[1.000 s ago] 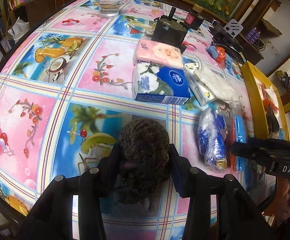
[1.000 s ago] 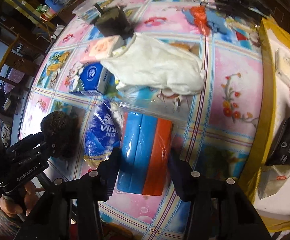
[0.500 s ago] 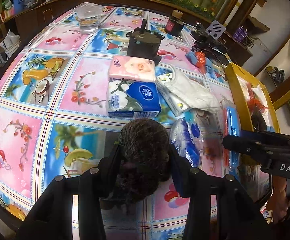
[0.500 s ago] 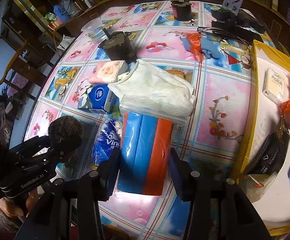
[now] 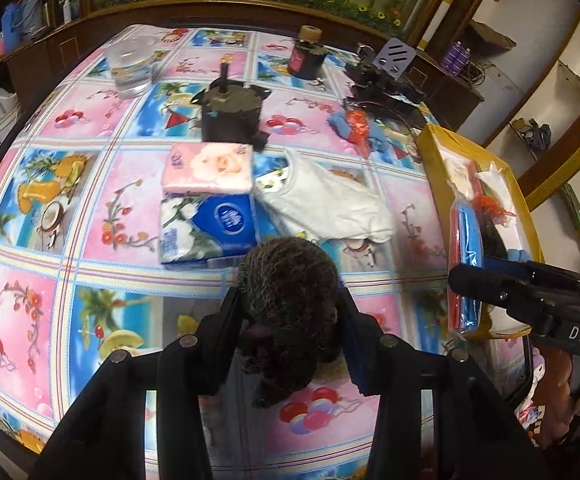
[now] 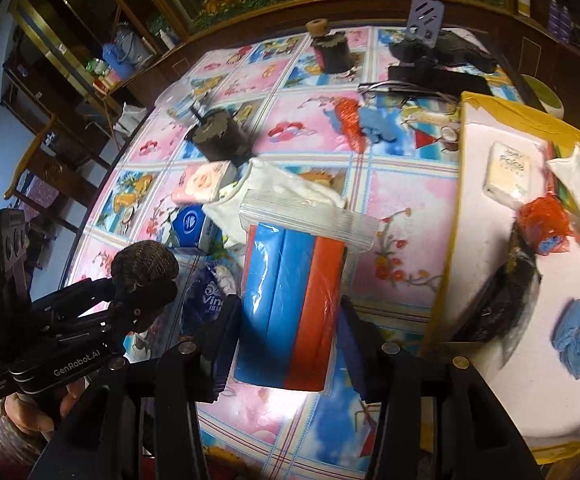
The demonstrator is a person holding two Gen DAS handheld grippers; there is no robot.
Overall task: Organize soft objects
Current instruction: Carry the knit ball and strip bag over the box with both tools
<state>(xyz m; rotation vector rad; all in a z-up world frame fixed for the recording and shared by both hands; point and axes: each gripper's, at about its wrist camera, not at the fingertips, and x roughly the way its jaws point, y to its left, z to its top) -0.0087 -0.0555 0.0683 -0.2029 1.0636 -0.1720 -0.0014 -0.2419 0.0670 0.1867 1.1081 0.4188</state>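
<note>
Blue tissue pack (image 6: 189,222) half hidden behind white cloth (image 6: 265,188); perhaps unreadable label on cream packet (image 6: 508,170).

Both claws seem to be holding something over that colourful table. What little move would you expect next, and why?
Probably the right gripper carries its bagged blue-and-orange cloths sideways toward the yellow-rimmed tray. The tray lies just to its right, already holding soft things like a blue glove. The left gripper grips a dark knitted bundle.

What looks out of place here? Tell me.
A dark metal motor stands among the soft goods, touching the pink tissue pack. It is hard, not soft. The white cloth lies crumpled and askew beside the packs.
</note>
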